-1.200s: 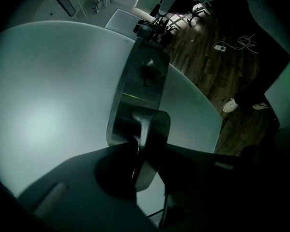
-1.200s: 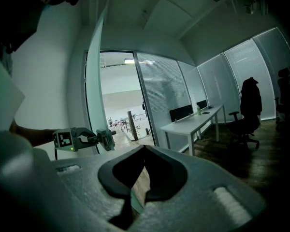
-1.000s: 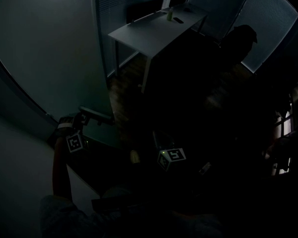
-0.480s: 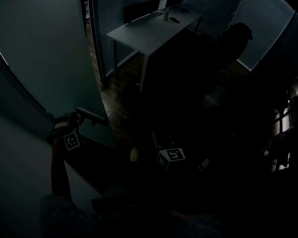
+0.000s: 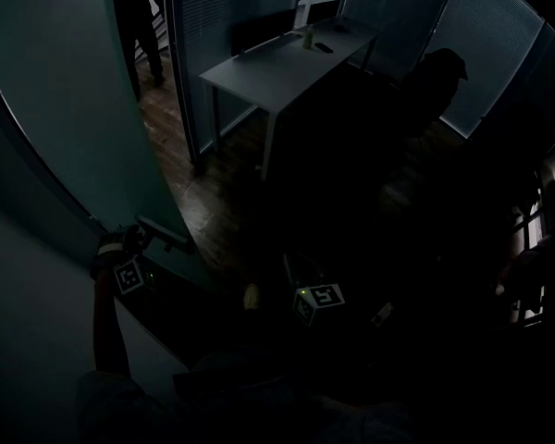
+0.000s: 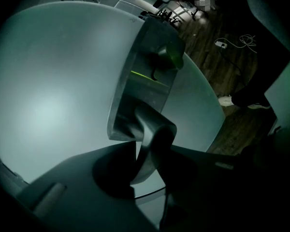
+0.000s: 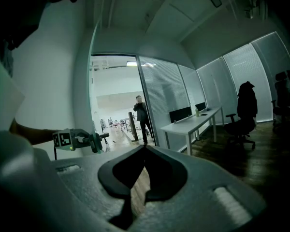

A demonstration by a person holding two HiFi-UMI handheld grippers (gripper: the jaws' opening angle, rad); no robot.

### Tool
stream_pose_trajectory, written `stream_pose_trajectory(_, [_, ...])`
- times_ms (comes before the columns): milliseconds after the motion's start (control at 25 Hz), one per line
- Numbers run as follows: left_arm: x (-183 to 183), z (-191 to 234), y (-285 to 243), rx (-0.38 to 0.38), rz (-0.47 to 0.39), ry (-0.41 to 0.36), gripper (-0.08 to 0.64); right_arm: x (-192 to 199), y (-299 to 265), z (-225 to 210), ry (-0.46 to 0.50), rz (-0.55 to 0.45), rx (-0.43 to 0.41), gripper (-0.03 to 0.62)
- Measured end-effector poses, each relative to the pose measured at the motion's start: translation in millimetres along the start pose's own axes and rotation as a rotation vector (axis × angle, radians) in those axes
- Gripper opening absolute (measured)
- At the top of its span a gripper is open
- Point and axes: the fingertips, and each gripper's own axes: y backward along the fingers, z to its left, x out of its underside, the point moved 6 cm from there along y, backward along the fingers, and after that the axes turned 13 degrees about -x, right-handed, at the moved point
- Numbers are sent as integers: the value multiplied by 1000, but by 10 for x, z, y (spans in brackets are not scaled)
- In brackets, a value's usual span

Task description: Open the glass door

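The frosted glass door (image 5: 69, 109) stands part open at the left of the head view. Its metal lever handle (image 5: 164, 232) is gripped by my left gripper (image 5: 146, 240), which is shut on it. In the left gripper view the handle (image 6: 152, 134) runs between the jaws, under its steel plate (image 6: 145, 81). The right gripper view shows the left gripper (image 7: 94, 141) at the door's edge. My right gripper (image 5: 296, 268) hangs low in the dark middle, apart from the door. Its jaws (image 7: 145, 148) meet at the tips with nothing between them.
A person (image 5: 139, 17) stands beyond the doorway, also seen in the right gripper view (image 7: 141, 117). A white desk (image 5: 277, 58) sits against a partition with blinds (image 5: 213, 7). An office chair with a jacket (image 5: 439, 77) is to the right. The floor is dark wood.
The door has swung further open to the left, widening the gap so the person beyond shows. My left gripper moved left and down with the handle. The right gripper shifted little.
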Motion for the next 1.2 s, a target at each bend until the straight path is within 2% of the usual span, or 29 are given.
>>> stream_pose_trajectory(520, [95,-54,155,5,-6,22,117,43,-176,58,-3,8,-33,3])
stream_pose_trajectory(840, [151,-15,182,34,-4,104,150,19,-268,97,-6,13,-41,3])
stream_pose_trajectory(920, [134,-14,216,63,-10,150,183,6,-270,91,-4,15,-38,3])
stream_pose_trajectory(1000, [109,-35,279,110,-14,182,245,-11,-266,93,-3,12,-38,3])
stream_pose_trajectory(1120, [93,-88,345,141,-5,173,323,-2,-276,101,-4,10,-41,2])
stream_pose_trajectory(1200, [80,-95,387,144,-5,174,328,32,-299,112,-2,12,-46,3])
